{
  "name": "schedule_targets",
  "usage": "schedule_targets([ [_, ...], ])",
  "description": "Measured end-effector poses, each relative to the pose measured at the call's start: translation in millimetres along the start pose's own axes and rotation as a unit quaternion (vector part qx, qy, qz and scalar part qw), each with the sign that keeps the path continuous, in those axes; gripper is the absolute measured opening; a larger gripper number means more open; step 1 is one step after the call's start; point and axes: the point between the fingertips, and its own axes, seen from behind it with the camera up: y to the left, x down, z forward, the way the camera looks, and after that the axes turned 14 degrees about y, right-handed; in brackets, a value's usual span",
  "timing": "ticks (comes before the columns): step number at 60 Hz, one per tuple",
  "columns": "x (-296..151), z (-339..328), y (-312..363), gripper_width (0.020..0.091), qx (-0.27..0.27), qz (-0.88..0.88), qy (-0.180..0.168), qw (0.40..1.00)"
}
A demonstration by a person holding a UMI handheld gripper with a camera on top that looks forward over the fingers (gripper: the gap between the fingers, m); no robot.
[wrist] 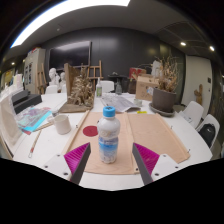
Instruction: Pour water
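Note:
A clear plastic water bottle (108, 134) with a red cap and a blue label stands upright on a brown cardboard sheet (150, 132) on the white table. It is just ahead of my gripper (111, 165), roughly centred between the two fingers, with a gap at each side. The fingers (74, 158) are spread wide with their magenta pads facing inward. A small pale cup (63, 123) stands on the table to the left, beyond the left finger. A dark red round lid (91, 130) lies beside the bottle's left.
The white table (190, 150) holds papers and a blue-patterned item (38, 120) at left, and a laptop (163, 101) at right. White chairs (209, 128) stand at the right. Easels and shelves fill the room behind.

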Motion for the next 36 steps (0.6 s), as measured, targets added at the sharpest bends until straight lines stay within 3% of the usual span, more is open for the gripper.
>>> schedule_targets([
  [16,-9,95,6,0.0822,0.036,0.027,-0.034,0.998],
  [19,-11,103,5,0.0744,0.042,0.030,-0.043,0.998],
  [24,-15,108,5,0.0546,0.050,0.033,-0.058,0.997],
  [36,-15,107,3,0.0396,0.055,0.036,-0.060,0.996],
])
